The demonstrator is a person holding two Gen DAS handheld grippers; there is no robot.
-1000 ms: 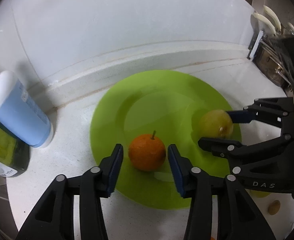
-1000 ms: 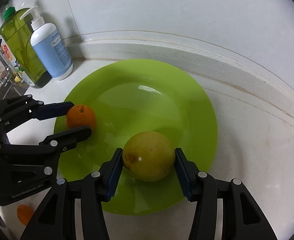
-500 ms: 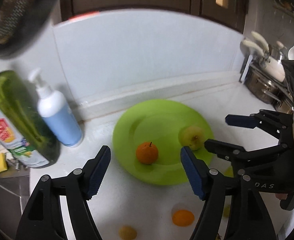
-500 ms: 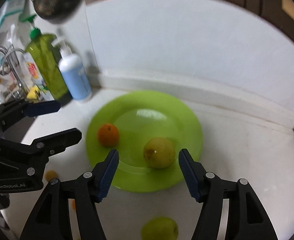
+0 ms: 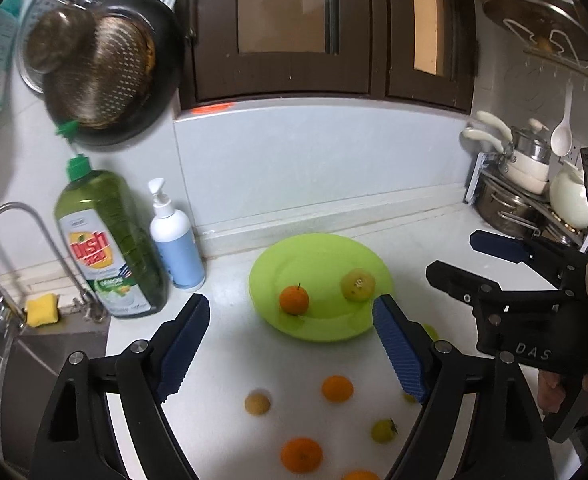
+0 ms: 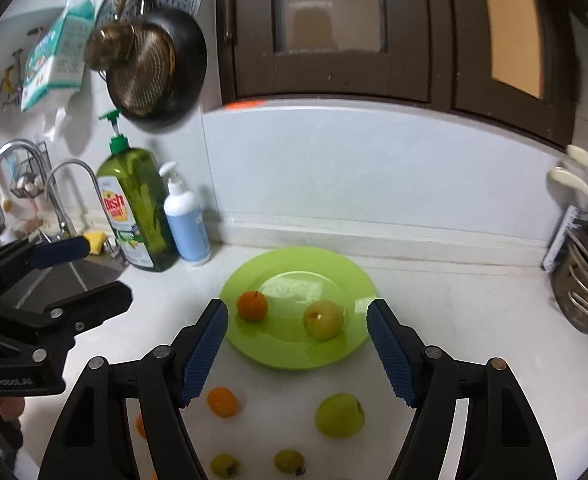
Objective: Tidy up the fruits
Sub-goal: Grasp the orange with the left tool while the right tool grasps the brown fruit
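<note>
A lime green plate [image 5: 318, 256] [image 6: 334, 268] lies on the white counter by the wall. On it rest an orange [image 5: 294, 300] [image 6: 252, 305] and a yellow-green apple [image 5: 358, 285] [image 6: 323, 319]. My left gripper [image 5: 289, 350] hangs above the counter in front of the plate, its jaws opening with nothing between them. My right gripper [image 6: 297, 350] is also raised and back from the plate, jaws opening and empty. Several loose fruits lie nearer: oranges [image 5: 337, 389] [image 6: 222, 401], a green apple [image 6: 339, 415] and small yellow-green fruits [image 5: 382, 431] [image 6: 289, 461].
A green dish soap bottle [image 5: 109, 240] and a white and blue pump bottle [image 5: 175, 244] stand left of the plate, beside a tap [image 5: 33, 248] and sink. Pots [image 5: 526, 184] sit in a rack at the right. A pan [image 5: 105, 76] hangs on the wall.
Both grippers let go of their fruits, the orange and the apple, which stay on the plate. Both have pulled back and upward, jaws spreading, so more counter and the loose fruits show.
</note>
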